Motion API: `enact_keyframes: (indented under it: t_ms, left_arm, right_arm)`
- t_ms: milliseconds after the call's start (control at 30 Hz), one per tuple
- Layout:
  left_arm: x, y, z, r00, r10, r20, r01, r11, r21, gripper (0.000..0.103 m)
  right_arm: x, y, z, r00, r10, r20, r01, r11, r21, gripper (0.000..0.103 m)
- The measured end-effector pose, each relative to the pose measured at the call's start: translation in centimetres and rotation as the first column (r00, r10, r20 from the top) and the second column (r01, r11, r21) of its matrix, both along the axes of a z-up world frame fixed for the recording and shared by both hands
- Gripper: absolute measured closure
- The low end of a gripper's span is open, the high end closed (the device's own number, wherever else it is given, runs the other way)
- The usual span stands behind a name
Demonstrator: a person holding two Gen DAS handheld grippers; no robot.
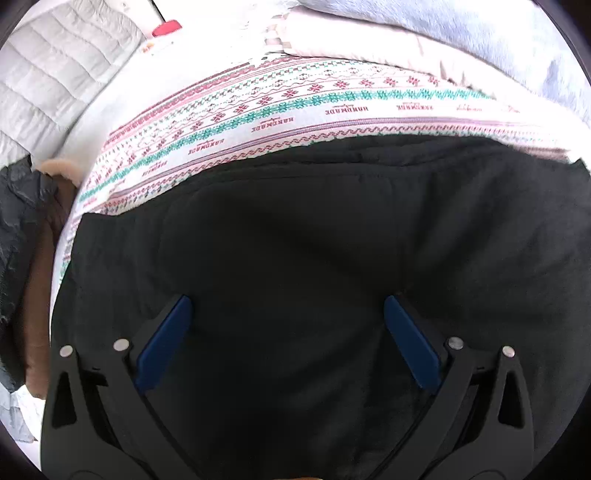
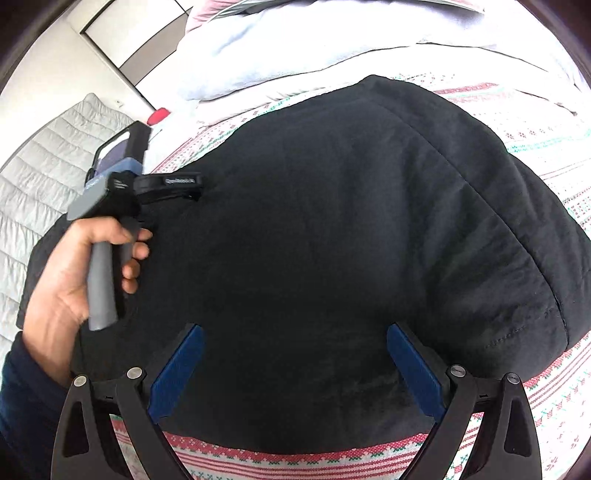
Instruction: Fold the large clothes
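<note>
A large black garment (image 2: 351, 229) lies folded into a rounded block on the patterned bedsheet (image 2: 546, 406). In the left wrist view the same black garment (image 1: 295, 258) fills the frame beneath my left gripper (image 1: 288, 306), which is open with nothing between its blue pads (image 1: 166, 343). My right gripper (image 2: 295, 336) is open too and hovers over the garment's near edge. The right wrist view also shows the left gripper (image 2: 177, 188) from the side, held by a hand (image 2: 66, 280) over the garment's left part.
The bedsheet (image 1: 295, 107) has red and green bands. A white duvet (image 2: 295, 48) is piled at the far side. A grey quilted jacket (image 1: 55, 74) lies at the left, near a small red object (image 1: 166, 27). Another dark, fur-trimmed garment (image 1: 22, 221) lies at the left edge.
</note>
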State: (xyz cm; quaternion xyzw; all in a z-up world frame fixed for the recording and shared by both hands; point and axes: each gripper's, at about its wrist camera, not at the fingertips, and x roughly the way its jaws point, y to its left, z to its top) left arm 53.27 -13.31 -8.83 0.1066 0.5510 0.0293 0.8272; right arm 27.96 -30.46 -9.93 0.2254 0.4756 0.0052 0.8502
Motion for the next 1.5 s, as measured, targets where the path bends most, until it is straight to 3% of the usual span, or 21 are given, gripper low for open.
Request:
enact_keyframes:
  t_ms: [67,133,233,367,433,467,533,633,700,867,933,967,1033,1100,1200,1267,1333,1367,1400,1433,1500]
  left_arm:
    - [-0.8,1.3,0.9,1.000,0.019,0.000,-0.019,0.999,-0.046,0.000]
    - [-3.6,2.2,2.5,1.000,0.016,0.004,-0.015,0.989,-0.148,0.000]
    - [-9.2,2.5,4.5,0.997,-0.063,0.033,0.069,0.970,-0.233,0.000]
    - [-17.6,2.2,5.2,0.980,-0.184,0.079,0.198,0.949,-0.246,0.000]
    - [-20.8,1.5,4.1,0.966,-0.245,0.080,0.256,0.943,-0.213,0.000]
    - [-21.6,1.0,3.0,0.962,-0.264,0.072,0.272,0.950,-0.154,0.000]
    - [-21.8,0.6,1.3,0.959,-0.274,0.072,0.281,0.953,-0.116,0.000]
    - [-21.3,1.4,0.3,0.974,-0.211,0.084,0.224,0.956,-0.188,0.000]
    - [-21.4,1.1,0.5,0.972,-0.218,0.092,0.231,0.959,-0.166,0.000]
    - [-21.4,2.2,0.5,0.972,-0.212,0.100,0.229,0.950,-0.213,0.000]
    - [-21.6,2.6,0.9,0.974,-0.204,0.094,0.221,0.945,-0.239,0.000]
    - [-21.8,2.9,1.5,0.976,-0.198,0.095,0.216,0.940,-0.263,0.000]
    - [-22.4,3.6,2.6,0.973,-0.195,0.128,0.224,0.934,-0.280,0.000]
    - [-22.9,4.1,3.3,0.969,-0.190,0.159,0.226,0.939,-0.257,0.000]
    - [-22.7,4.8,2.6,0.974,-0.176,0.139,0.206,0.949,-0.238,0.000]
    - [-22.1,5.2,1.7,0.980,-0.164,0.113,0.188,0.951,-0.245,0.000]
    - [-22.1,5.2,1.4,0.979,-0.164,0.120,0.188,0.955,-0.231,0.000]
    - [-22.0,5.1,1.3,0.978,-0.166,0.124,0.191,0.956,-0.225,0.000]
    - [-21.9,4.9,1.2,0.977,-0.169,0.127,0.194,0.957,-0.214,0.000]
    - [-21.8,4.7,1.0,0.977,-0.172,0.129,0.196,0.959,-0.203,0.000]
    - [-21.5,4.5,0.7,0.977,-0.171,0.124,0.194,0.960,-0.201,0.000]
  right_arm:
    - [-0.1,-0.1,0.0,1.000,-0.003,0.002,0.003,1.000,0.012,0.003]
    - [-0.2,-0.4,0.2,1.000,-0.008,0.005,0.008,1.000,0.025,0.003]
    - [-0.4,-1.4,0.3,0.999,-0.037,0.012,0.036,0.997,0.062,0.003]
    - [-0.9,-2.9,0.6,0.995,-0.094,0.030,0.089,0.988,0.128,0.003]
    - [-1.1,-3.3,0.8,0.993,-0.112,0.045,0.104,0.983,0.151,0.003]
    - [-1.3,-3.4,1.0,0.992,-0.118,0.054,0.109,0.982,0.156,0.003]
    - [-1.6,-3.8,1.3,0.989,-0.129,0.073,0.115,0.979,0.167,0.003]
    - [-2.9,-5.3,1.9,0.977,-0.178,0.117,0.151,0.966,0.211,0.003]
    - [-4.4,-7.2,2.0,0.957,-0.254,0.139,0.213,0.943,0.254,0.003]
    - [-10.4,-11.4,0.9,0.885,-0.438,0.161,0.338,0.840,0.425,0.003]
    - [-12.3,-12.9,-0.5,0.850,-0.517,0.102,0.398,0.757,0.519,0.003]
    - [-13.3,-13.7,-1.1,0.828,-0.553,0.093,0.395,0.693,0.604,0.003]
    - [-14.3,-14.9,-2.2,0.795,-0.601,0.084,0.393,0.616,0.683,0.003]
    - [-13.8,-15.3,-3.6,0.790,-0.613,0.005,0.433,0.564,0.703,0.003]
    - [-11.3,-15.0,-5.9,0.830,-0.550,-0.098,0.425,0.508,0.749,0.003]
    - [-10.1,-14.7,-6.3,0.836,-0.538,-0.105,0.428,0.521,0.738,0.003]
    - [-9.5,-14.7,-5.5,0.815,-0.574,-0.078,0.474,0.583,0.660,0.006]
    - [-9.5,-14.7,-5.3,0.812,-0.580,-0.064,0.484,0.608,0.629,0.020]
    - [-9.5,-15.0,-4.9,0.815,-0.578,-0.045,0.486,0.640,0.595,0.040]
    - [-8.9,-15.0,-4.8,0.820,-0.570,-0.044,0.494,0.667,0.558,0.046]
    - [-8.4,-15.4,-5.7,0.821,-0.566,-0.075,0.512,0.672,0.535,0.060]
